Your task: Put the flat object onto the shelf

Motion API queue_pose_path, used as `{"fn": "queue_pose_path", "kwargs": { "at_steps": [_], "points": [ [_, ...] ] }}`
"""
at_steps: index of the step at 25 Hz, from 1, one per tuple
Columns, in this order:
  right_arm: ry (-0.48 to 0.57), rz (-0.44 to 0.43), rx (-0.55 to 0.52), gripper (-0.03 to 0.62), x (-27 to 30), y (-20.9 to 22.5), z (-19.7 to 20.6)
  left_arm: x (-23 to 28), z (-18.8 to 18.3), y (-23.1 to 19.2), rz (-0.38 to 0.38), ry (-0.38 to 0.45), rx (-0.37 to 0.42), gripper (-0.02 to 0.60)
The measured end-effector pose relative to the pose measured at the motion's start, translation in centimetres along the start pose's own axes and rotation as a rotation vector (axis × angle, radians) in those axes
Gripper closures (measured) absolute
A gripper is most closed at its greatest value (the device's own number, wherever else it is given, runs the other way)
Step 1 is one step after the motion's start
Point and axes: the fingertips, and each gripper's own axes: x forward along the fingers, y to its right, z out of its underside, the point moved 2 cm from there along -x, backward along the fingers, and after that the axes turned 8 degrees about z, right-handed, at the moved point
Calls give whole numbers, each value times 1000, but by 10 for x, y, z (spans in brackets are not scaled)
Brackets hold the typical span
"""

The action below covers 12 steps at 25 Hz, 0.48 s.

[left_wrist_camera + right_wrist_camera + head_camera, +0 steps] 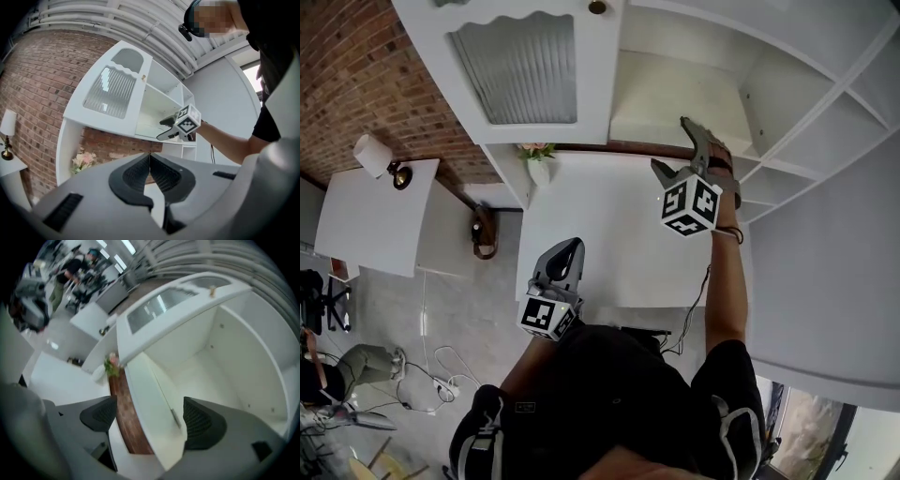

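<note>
Cream flat panel (675,94) lies on the cabinet shelf (773,103), its front edge between the spread jaws of the right tongs (668,142), nothing clamped. Might be the shelf's own board, hard to tell. Left tongs (572,246) closed, empty, well below. Fits just-released or about-to-grip equally.

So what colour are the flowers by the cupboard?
Pale pink flowers, clearest in the left gripper view.
</note>
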Motion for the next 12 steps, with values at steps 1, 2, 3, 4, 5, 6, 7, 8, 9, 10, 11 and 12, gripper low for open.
{"fn": "queue_pose_path", "kwargs": {
  "at_steps": [1,2,3,4,5,6,7,8,9,10,11,12],
  "points": [
    [71,-9,130,127,-18,-4,-6,-1,0,1,-1,0,2,571],
    [141,-26,276,129,-36,-10,-10,-1,0,1,-3,0,4,571],
    [205,-42,433,136,-53,-17,-12,-1,-1,2,-5,1,5,571],
    [255,-50,589,175,-69,-25,-10,-1,-3,3,-5,5,7,571],
    [282,-46,729,292,-83,-34,-5,-1,-5,5,-5,12,11,571],
    [285,-36,842,388,-94,-46,2,-1,-8,7,-4,22,17,571],
    [269,-26,928,429,-104,-60,11,-1,-11,9,-4,34,26,571],
    [245,-20,995,459,-111,-76,18,-1,-13,10,-6,45,36,571],
    [220,-21,1060,482,-118,-91,24,-1,-13,11,-10,51,46,571],
    [197,-30,1129,493,-125,-106,29,-1,-12,12,-14,51,52,571],
    [174,-38,1199,505,-131,-120,34,0,-9,12,-16,45,53,571],
    [153,-41,1257,521,-137,-131,38,1,-6,13,-17,38,50,571]
  ]
}}
